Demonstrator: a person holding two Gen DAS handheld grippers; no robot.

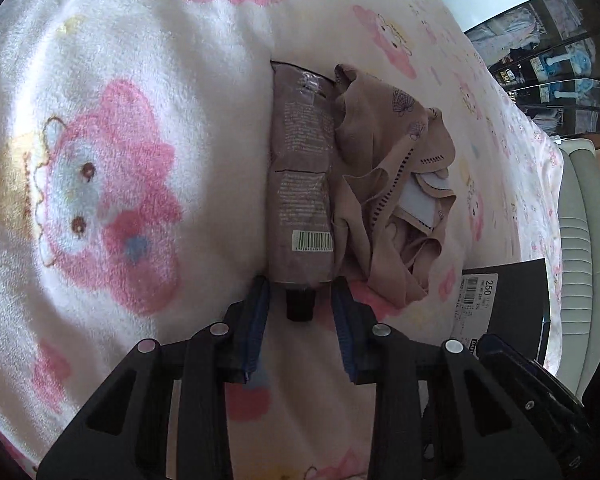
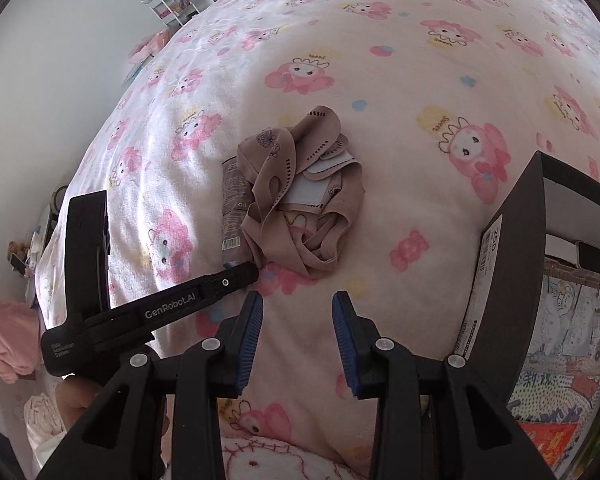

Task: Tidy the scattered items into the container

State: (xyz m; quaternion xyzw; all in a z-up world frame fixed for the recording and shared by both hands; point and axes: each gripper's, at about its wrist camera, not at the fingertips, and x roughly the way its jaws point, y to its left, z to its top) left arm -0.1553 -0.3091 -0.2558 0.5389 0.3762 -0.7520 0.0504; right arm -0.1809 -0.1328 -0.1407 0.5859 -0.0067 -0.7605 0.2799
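- Tube [image 1: 302, 184] lies on the bed [image 1: 140, 80], cap toward the left gripper [image 1: 301, 292], beige garment [image 1: 396, 184] touching its side.
- Left fingers [image 1: 260, 300] spread wide, straddling the cap, gripping nothing; likely lining up a grasp.
- Right gripper [image 2: 298, 316] open, empty, hovering apart.
- Only the right view shows the black box [image 2: 516, 280] interior, holding items.

Black grippers, blue ribbed fingers [image 2: 249, 336], silver screws, white "GenRobot.AI" lettering.

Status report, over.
Left gripper open, straddling tube cap. Right gripper open, empty. Beige garment lies against tube. Box right.
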